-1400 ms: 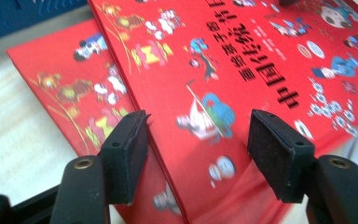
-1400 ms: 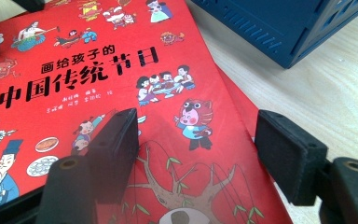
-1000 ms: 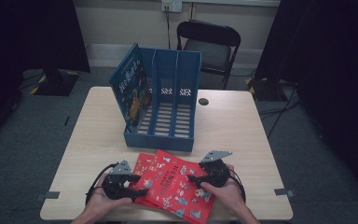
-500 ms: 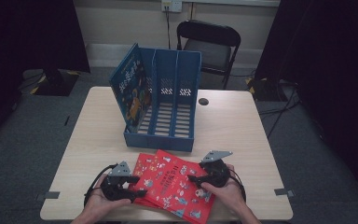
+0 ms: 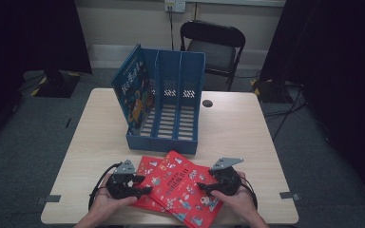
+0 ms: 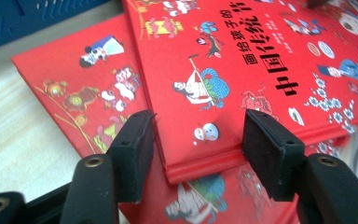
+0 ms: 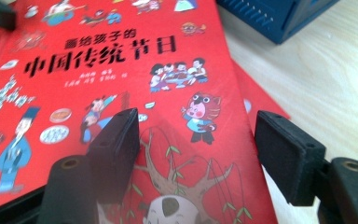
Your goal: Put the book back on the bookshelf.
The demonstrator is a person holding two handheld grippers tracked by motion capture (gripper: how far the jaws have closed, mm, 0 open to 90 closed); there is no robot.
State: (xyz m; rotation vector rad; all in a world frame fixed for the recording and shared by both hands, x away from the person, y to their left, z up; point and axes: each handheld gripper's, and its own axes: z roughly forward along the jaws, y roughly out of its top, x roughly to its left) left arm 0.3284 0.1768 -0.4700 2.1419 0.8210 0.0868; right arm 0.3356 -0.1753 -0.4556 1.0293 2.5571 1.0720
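On the near table edge we find both red books (image 5: 183,187) unfiled, one blue book (image 5: 132,92) already in the rack (image 5: 171,137), with our left gripper (image 5: 140,186) just closing around the top book's corner and our right gripper (image 5: 204,186) open astride its other edge, neither gripping yet.

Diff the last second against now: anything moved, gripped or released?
The left gripper has just been closing its jaws around the spine edge of the top red book; its pads don't visibly press yet. Nothing was lifted or let go. The right gripper sits as before, jaws apart over the same book. Both red books, the lower one included, and the blue file rack haven't shifted.
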